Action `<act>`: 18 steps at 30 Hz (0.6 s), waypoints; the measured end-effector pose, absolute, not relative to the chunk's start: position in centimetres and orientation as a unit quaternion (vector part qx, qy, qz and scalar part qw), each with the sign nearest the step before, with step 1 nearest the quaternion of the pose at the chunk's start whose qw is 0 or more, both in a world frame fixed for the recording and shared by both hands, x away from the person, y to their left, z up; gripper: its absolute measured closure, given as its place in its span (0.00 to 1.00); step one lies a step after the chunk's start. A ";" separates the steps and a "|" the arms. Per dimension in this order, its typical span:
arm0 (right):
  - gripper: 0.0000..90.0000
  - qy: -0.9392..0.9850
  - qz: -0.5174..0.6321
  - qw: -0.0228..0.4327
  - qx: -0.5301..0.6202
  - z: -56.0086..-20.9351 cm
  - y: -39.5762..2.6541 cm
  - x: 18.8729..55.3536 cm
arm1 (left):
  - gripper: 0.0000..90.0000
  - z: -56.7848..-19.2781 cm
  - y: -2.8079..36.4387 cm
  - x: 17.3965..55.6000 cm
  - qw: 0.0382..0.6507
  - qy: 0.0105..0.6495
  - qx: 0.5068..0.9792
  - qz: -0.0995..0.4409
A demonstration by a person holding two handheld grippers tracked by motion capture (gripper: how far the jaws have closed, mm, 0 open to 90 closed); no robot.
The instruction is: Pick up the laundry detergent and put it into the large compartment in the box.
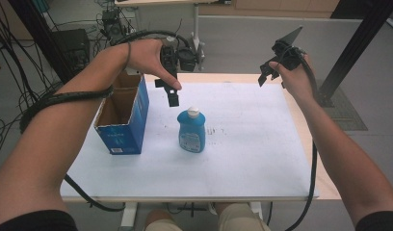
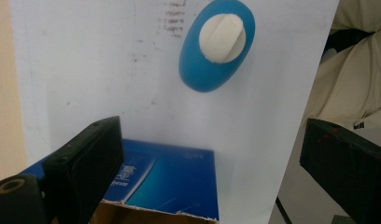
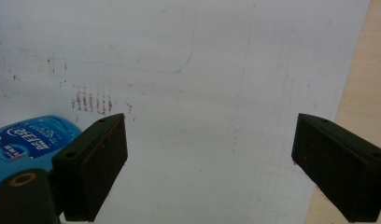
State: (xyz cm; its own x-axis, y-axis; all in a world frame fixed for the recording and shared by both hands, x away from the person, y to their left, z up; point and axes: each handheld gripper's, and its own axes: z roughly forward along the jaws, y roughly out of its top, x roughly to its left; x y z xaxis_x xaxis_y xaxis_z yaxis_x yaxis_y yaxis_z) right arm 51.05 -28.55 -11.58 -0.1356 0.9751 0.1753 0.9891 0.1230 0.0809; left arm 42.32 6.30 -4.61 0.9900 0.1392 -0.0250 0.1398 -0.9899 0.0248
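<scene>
Both tongs hang released, grasping nothing: left gripper [image 1: 171,94] just above the upright blue bottle [image 1: 191,130], beside the open box [image 1: 123,115]; right gripper [image 1: 273,70] well apart. Nothing looks started.

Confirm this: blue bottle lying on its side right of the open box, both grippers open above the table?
Not quite. The bottle stands upright, cap up, as the high view shows. It is right of the box, and the left gripper and right gripper are both open.
</scene>
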 end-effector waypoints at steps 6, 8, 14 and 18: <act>0.12 -0.748 -0.088 0.039 -0.656 -11.5 -28.6 51.0 | 0.08 -4.7 5.1 42.4 0.012 0.059 0.998 -0.011; 0.12 -0.748 -0.089 0.039 -0.657 -11.5 -28.7 51.0 | 0.08 -4.8 4.6 42.4 0.012 0.053 0.998 -0.011; 0.12 -0.748 -0.090 0.038 -0.657 -11.4 -28.8 50.9 | 0.07 -5.0 3.5 42.5 0.013 0.042 0.999 -0.013; 0.12 -0.747 -0.089 0.038 -0.658 -11.3 -28.9 50.9 | 0.07 -5.1 2.8 42.6 0.011 0.035 0.999 -0.014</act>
